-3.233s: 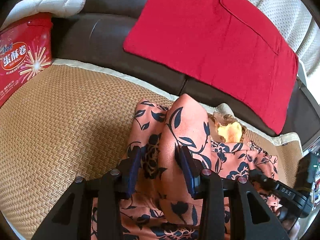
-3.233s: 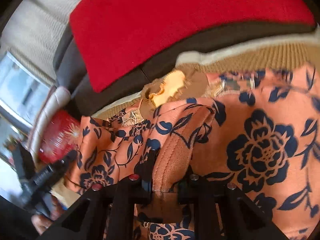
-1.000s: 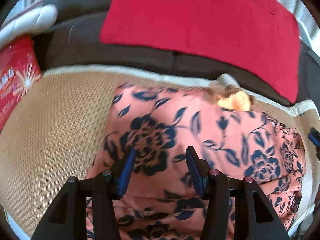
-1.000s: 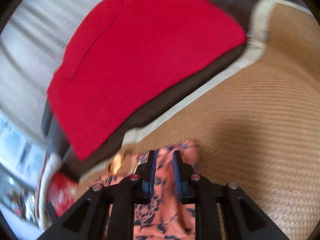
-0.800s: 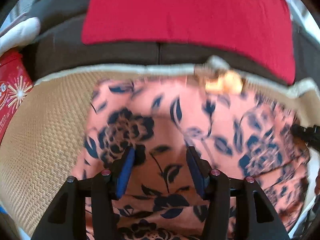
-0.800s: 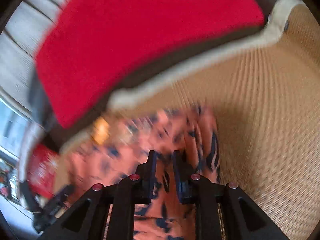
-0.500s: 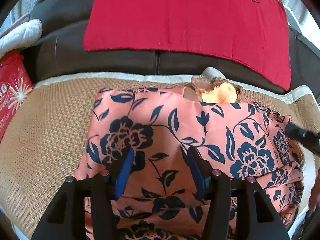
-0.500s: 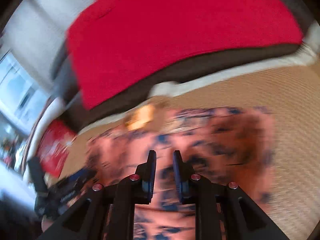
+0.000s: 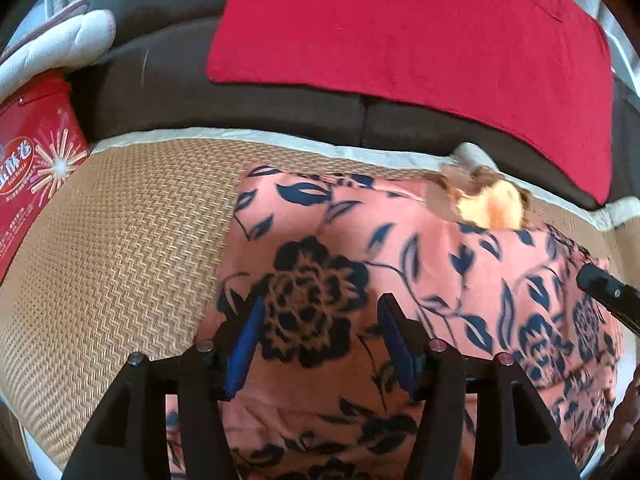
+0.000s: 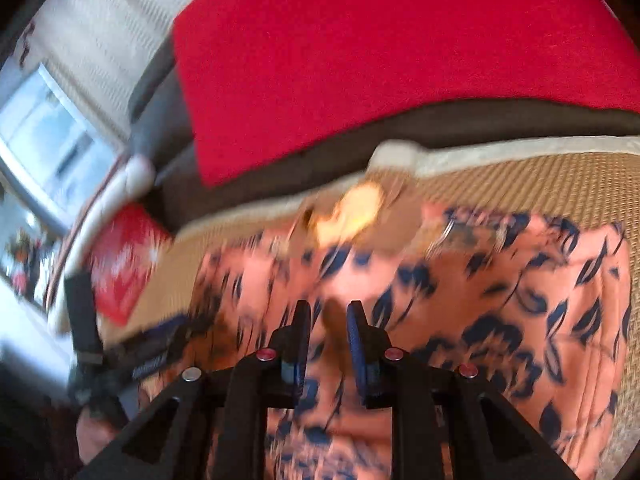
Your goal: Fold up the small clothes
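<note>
Since a few seconds back, our pinched-up fold had dropped, and the pink flowered cloth (image 9: 400,248) lay flat on the woven mat (image 9: 120,240), filling the middle and lower right of the frame. Our left gripper (image 9: 320,336) stood wide over it, holding nothing. Our right gripper (image 10: 328,344) stood narrow, nothing pinched. We thought the next fold needed a fresh edge. Up top sat a brown sofa (image 9: 180,92), a red cushion (image 9: 400,32), and a red tin (image 9: 32,168) at the left.
</note>
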Motion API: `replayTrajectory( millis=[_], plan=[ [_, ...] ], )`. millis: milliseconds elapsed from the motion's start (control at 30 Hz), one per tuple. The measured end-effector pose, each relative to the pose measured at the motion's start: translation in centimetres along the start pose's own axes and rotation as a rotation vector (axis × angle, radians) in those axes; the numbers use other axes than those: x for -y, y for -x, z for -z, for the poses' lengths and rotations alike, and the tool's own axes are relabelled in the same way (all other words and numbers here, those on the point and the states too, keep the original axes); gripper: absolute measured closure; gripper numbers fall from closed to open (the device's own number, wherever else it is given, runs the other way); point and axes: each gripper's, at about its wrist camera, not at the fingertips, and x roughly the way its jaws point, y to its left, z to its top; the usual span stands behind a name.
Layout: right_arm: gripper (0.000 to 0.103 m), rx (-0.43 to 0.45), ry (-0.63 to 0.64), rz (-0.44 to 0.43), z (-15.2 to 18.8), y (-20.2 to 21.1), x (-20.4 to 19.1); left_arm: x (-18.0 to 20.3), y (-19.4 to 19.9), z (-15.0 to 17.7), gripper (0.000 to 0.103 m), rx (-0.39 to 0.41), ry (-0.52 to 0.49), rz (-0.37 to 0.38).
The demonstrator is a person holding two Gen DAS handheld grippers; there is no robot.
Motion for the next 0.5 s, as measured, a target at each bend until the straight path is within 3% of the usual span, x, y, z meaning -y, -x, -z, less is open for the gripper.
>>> replayTrajectory(
  millis=[200,400,500],
  plan=[
    [0.080,-0.083,-0.067,0.068,0.0,-3.3,1.8,-0.6,-3.2,-1.8,0.041,-0.056,-0.009,-0.052],
    [0.080,-0.042,-0.031,0.080,-0.6,-1.0,1.3,1.1,-2.9,-2.3,0.041,-0.015,0.009,-0.014],
    [0.079,0.003,-0.005,0.118,-0.6,1.1,1.5,1.0,-1.6,-2.2,0.041,0.029,-0.011,-0.043]
  ],
)
